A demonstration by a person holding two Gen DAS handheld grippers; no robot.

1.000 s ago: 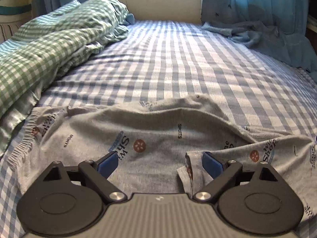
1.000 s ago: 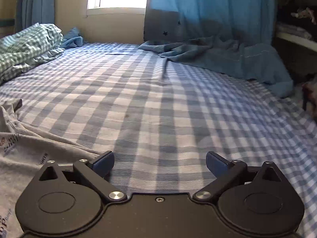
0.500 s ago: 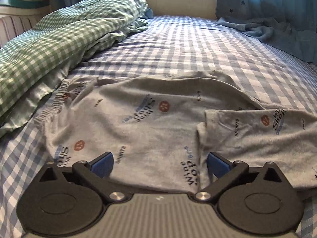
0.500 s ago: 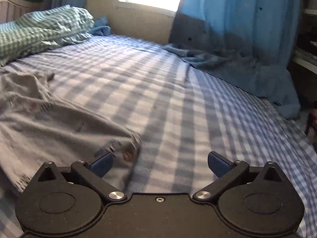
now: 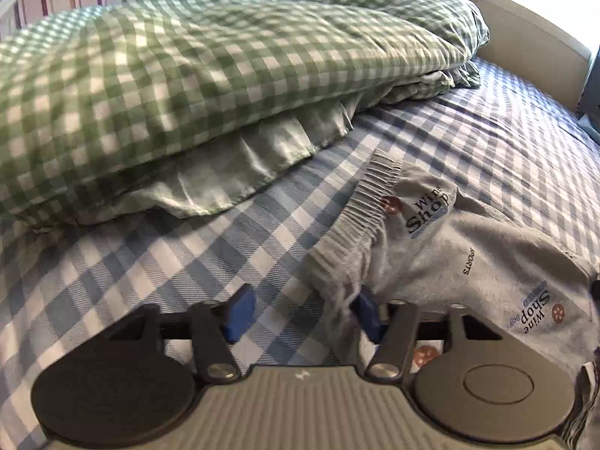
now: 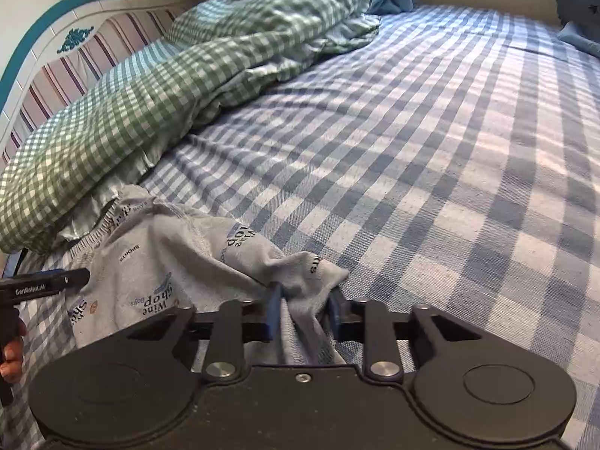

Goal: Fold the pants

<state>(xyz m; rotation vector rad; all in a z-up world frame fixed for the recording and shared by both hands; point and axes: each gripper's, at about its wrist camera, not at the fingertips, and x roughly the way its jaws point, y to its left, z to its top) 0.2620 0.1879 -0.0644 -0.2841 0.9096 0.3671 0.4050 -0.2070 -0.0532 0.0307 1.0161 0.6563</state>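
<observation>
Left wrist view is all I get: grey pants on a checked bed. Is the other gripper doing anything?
Observer: Yes. The right gripper is shut on a bunched fold of the pants.
Operator: Which part of them?
Observer: The side far from the waistband, which lies by the green duvet.
Operator: Can you see my gripper from there?
Observer: Yes. The left gripper pokes in at the left edge, by the waistband end, with a hand on its handle.
</observation>
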